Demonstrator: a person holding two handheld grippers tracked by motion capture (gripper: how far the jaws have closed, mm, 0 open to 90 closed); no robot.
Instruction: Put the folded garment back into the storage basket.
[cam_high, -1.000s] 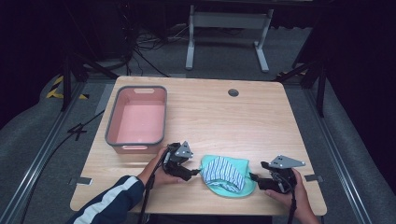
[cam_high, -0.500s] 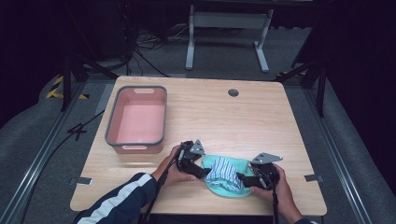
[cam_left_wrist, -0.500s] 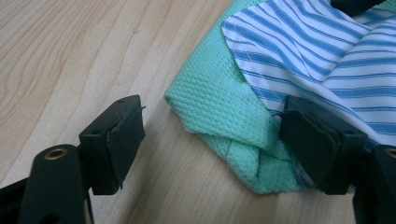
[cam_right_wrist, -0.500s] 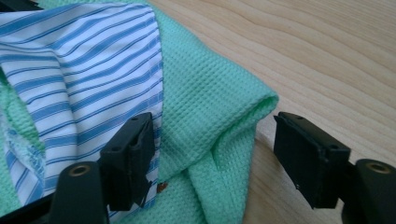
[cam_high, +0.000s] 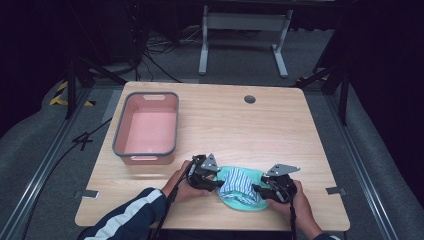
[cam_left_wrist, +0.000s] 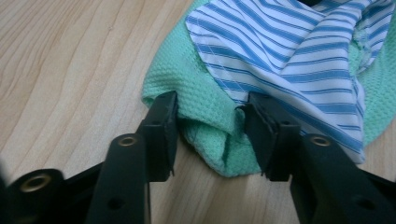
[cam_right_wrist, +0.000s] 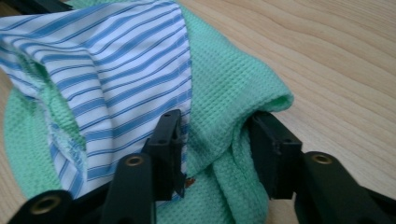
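You are gripping the near end of the work now. Your left gripper (cam_left_wrist: 212, 135) is closing its jaws on the left edge of the green cloth (cam_left_wrist: 205, 100), and a fold of the waffle weave is bunching between them. Your right gripper (cam_right_wrist: 217, 149) is doing the same on the opposite edge, where the green cloth (cam_right_wrist: 224, 93) is rolling into a thick ridge between its jaws. Both sets of jaws have just been narrowing onto the fabric, and both now look pinched on it.

In the high view the cloth (cam_high: 227, 200) is lying on the table (cam_high: 280, 130) near its front edge, between your left gripper (cam_high: 214, 184) and right gripper (cam_high: 260, 190). The striped cloth (cam_high: 240, 182) is sitting on top of the green one, blue and white, crumpled toward the middle; it is reaching close to the inner jaw on each side (cam_left_wrist: 289, 60).

Further back and to the left, the pink bin (cam_high: 147, 127) is standing well apart from the cloths, with nothing visible inside it.

The step in hand looks like taking hold of the bundle from both sides. Next you are likely lifting it, so be keeping both grips firm and raising the hands together, level, so the striped piece is not sliding off. If the bin is the goal, carry away and leftward.
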